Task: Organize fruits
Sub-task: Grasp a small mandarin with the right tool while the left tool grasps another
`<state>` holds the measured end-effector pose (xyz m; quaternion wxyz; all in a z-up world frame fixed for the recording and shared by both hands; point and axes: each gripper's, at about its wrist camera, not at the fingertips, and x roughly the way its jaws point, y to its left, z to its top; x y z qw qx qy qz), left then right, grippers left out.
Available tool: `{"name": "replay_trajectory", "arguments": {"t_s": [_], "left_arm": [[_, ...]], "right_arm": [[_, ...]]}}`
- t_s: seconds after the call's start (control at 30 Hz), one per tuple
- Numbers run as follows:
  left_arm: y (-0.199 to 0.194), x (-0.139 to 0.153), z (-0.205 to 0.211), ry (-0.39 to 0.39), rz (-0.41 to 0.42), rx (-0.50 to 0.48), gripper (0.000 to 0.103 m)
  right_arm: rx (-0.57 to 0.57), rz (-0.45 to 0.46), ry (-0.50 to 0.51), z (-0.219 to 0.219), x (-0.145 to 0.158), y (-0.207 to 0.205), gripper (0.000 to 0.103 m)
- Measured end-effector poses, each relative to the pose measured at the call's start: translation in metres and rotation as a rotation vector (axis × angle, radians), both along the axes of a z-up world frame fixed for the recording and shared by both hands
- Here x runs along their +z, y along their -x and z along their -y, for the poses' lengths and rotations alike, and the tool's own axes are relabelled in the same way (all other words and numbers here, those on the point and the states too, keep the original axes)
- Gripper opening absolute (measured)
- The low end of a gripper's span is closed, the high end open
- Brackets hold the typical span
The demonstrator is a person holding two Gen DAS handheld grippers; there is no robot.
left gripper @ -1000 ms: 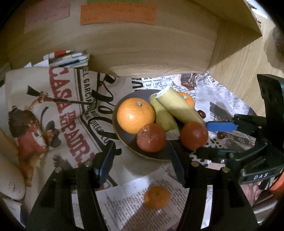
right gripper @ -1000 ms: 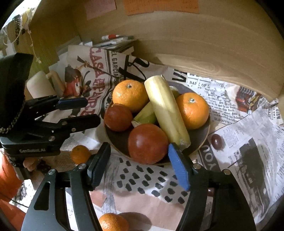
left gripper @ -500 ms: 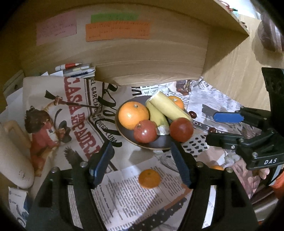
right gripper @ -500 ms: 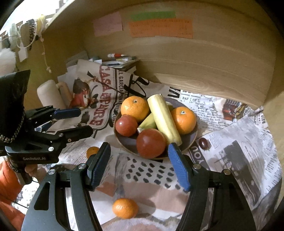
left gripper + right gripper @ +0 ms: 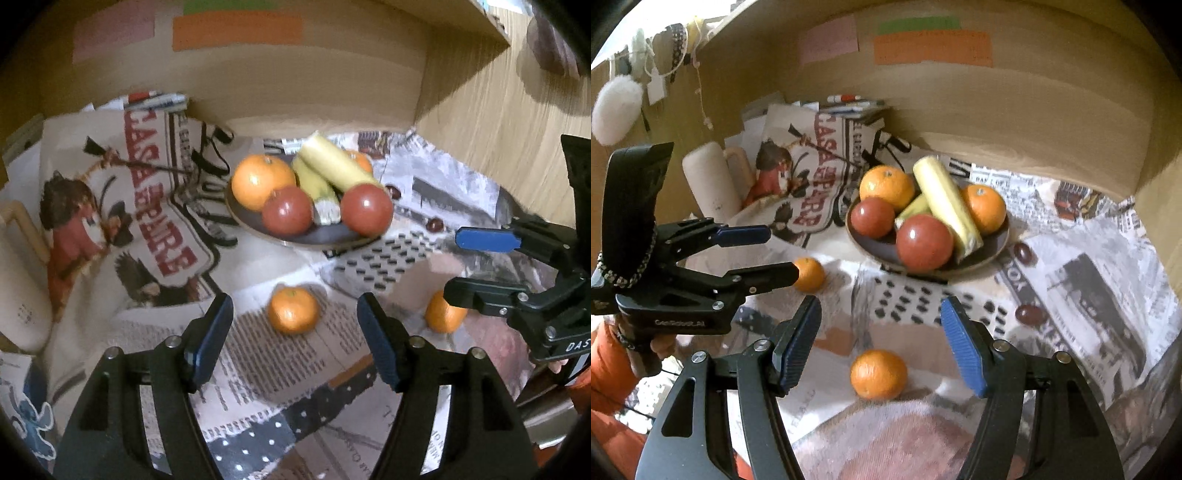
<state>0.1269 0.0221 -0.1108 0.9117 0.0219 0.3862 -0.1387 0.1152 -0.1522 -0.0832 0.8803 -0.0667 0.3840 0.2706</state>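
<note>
Nearest the left gripper (image 5: 294, 334), whose jaws stand wide with nothing in them, a small orange (image 5: 293, 310) lies on the newspaper (image 5: 258, 354) just past the fingertips. The right gripper (image 5: 881, 334) is likewise spread wide and holds nothing; another small orange (image 5: 878, 373) sits on the paper between its fingers, a little short of the blue pads (image 5: 962, 349). Each gripper shows in the other's view, off to the side.

Farther on stands the dark plate (image 5: 995, 243) on the paper, carrying two big oranges (image 5: 886, 186), two red fruits (image 5: 924, 242) (apples or tomatoes, hard to tell) and two bananas (image 5: 945, 201) laid across the middle. Two dark little fruits (image 5: 1023, 253) lie on the paper to the plate's right. Behind all this rises a wooden wall (image 5: 1015, 110) with coloured notes (image 5: 932, 46) stuck on it.
</note>
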Motion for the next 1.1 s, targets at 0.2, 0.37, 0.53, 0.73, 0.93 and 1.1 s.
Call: {"name": "replay_trajectory", "arguments": {"t_s": [0.2,0.37,0.53,0.73,0.93,1.1], "left_arm": [[-0.006,-0.017,0.003,-0.006,-0.036,-0.005,0.069],[-0.013,-0.025,0.007,-0.026,-0.042,-0.016,0.069],[-0.020,-0.030,0.012,-0.031,-0.056,-0.029,0.060],[-0.023,-0.031,0.014,-0.046,-0.047,-0.022,0.044],[-0.026,-0.029,0.010,-0.053,-0.043,-0.008,0.035],[-0.024,-0.018,0.010,-0.044,-0.013,-0.012,0.035]], "right_arm": [[0.000,-0.055,0.010,0.001,-0.021,0.003,0.064],[0.005,-0.069,0.021,0.002,-0.031,0.005,0.064],[0.024,-0.094,0.027,0.004,-0.035,0.005,0.046],[0.047,-0.082,0.044,0.002,-0.036,0.009,0.035],[0.037,-0.043,0.019,0.008,-0.023,0.006,0.035],[0.018,0.005,0.011,0.013,-0.008,-0.001,0.035]]}}
